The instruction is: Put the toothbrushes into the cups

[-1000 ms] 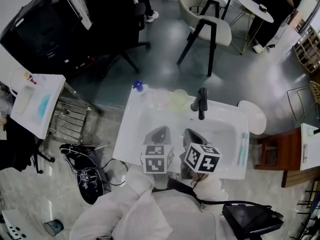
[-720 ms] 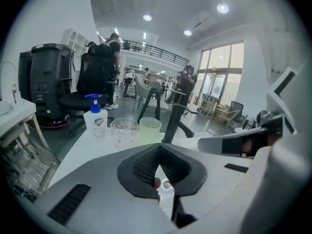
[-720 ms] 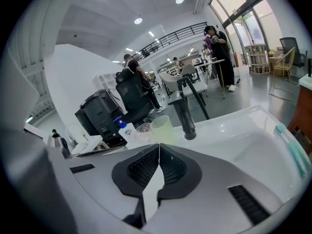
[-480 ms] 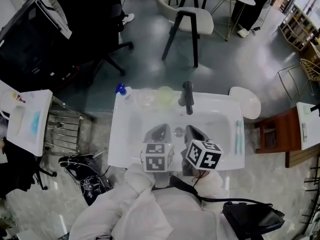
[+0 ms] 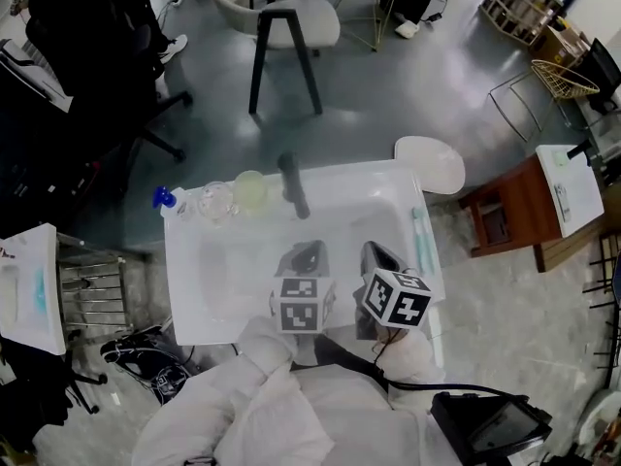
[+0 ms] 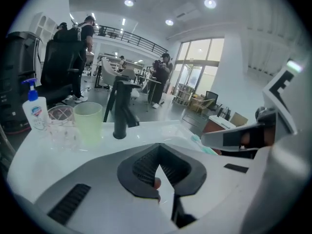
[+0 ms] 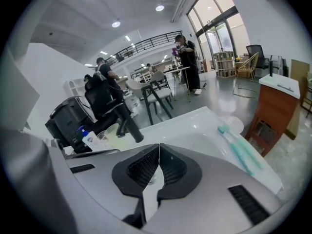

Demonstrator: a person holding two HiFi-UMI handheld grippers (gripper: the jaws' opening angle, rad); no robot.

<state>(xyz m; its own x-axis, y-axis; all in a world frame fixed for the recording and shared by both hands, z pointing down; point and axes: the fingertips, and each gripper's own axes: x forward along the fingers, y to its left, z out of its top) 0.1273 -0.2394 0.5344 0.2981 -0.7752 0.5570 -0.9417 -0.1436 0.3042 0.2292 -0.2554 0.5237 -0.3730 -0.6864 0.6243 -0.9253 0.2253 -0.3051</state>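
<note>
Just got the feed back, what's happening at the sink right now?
A person holds both grippers low over the near side of the white sink. The left gripper and the right gripper are both shut with nothing in them. The two teal toothbrushes lie on the sink's right rim, not yet picked up. The green cup and the clear cup stand at the back left, with no brush in either.

Cups [image 5: 249,192] sit back left on the sink [image 5: 186,294], bottle [image 5: 165,200] left of them, tap [image 5: 294,186] right. Toothbrushes [image 5: 420,242] lie along the right rim.
</note>
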